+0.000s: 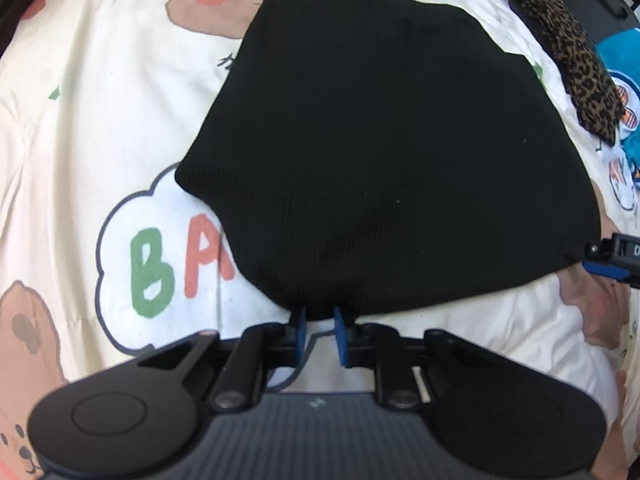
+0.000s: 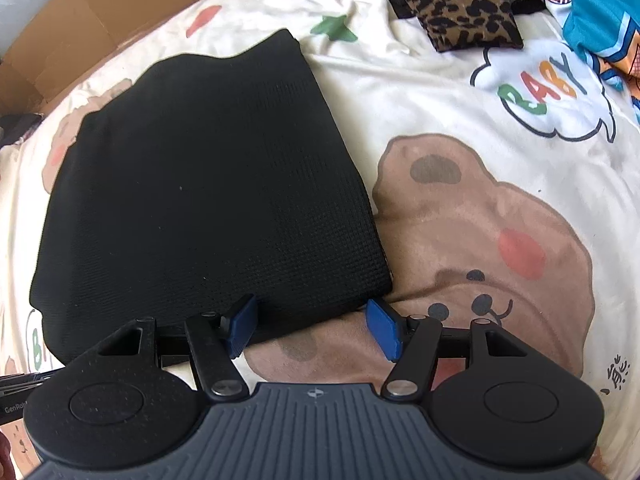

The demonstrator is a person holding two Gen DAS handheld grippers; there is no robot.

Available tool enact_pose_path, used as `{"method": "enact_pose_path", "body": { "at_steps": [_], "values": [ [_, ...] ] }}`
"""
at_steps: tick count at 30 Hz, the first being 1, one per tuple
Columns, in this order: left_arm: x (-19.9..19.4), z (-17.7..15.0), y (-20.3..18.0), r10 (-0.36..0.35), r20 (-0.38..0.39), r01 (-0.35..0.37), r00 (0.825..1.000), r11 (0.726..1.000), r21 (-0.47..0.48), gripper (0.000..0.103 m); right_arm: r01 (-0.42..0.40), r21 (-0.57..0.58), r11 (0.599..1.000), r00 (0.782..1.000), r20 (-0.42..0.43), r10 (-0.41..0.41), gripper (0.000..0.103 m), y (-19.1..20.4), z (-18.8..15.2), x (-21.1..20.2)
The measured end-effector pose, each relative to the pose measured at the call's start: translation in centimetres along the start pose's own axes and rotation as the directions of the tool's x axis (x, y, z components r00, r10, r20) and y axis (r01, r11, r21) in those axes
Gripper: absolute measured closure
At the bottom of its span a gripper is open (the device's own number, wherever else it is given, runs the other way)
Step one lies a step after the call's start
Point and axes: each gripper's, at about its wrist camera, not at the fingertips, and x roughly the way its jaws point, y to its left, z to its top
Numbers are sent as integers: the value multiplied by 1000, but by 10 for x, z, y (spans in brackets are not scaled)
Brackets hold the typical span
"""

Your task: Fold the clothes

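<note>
The black garment [image 1: 384, 152] lies folded into a compact block on the bear-print bedspread [image 1: 100, 120], well clear of the leopard-print cloth [image 2: 452, 4]. The left gripper [image 1: 320, 330] pinches its near edge, pads narrow. The right gripper [image 2: 316, 326] stands wide at the near corner, holding nothing. This looks like the finishing fold; next comes letting go and smoothing, or one more half-fold.

Obstacles: folded black waffle-knit garment [image 2: 208, 184] occupying the middle of the cream cartoon-bear bedsheet [image 2: 460, 216]; leopard-print fabric piece [image 2: 456, 4] and bright blue printed garment [image 2: 600, 12] at the far right edge. Free room: bare sheet right of the black garment, up to the leopard piece, and a bare strip along its left side [image 1: 100, 120]. Brown cardboard wall [image 2: 80, 20] borders the far left.
</note>
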Motion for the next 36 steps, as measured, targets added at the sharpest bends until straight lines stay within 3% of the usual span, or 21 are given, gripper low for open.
{"method": "enact_pose_path", "body": {
  "at_steps": [8,19,24,27,30,31,36],
  "values": [
    [-17,-4,2,21,-20,-22,1000,1000,-19,85,-7,61,998,1000,-3,7,36,-5,0,-9],
    [-66,-12,4,33,52,-25,998,990,-142,69,-131,165,978,991,4,132,36,-19,-3,-36],
    [-82,-20,5,33,75,-16,997,976,-216,67,-178,202,963,984,14,179,36,-24,0,-42],
    [-88,-21,17,19,78,6,997,953,-303,67,-214,252,944,976,17,217,36,-31,-1,-41],
    [-84,-31,31,-9,64,35,998,909,-415,67,-249,304,919,966,9,259,38,-37,-4,-37],
    [-78,-13,41,-7,56,31,998,901,-433,67,-257,318,912,963,8,269,39,-39,-6,-35],
    [-58,2,53,-20,49,44,999,830,-557,67,-268,436,859,956,10,293,41,-58,-16,-26]
  ]
}}
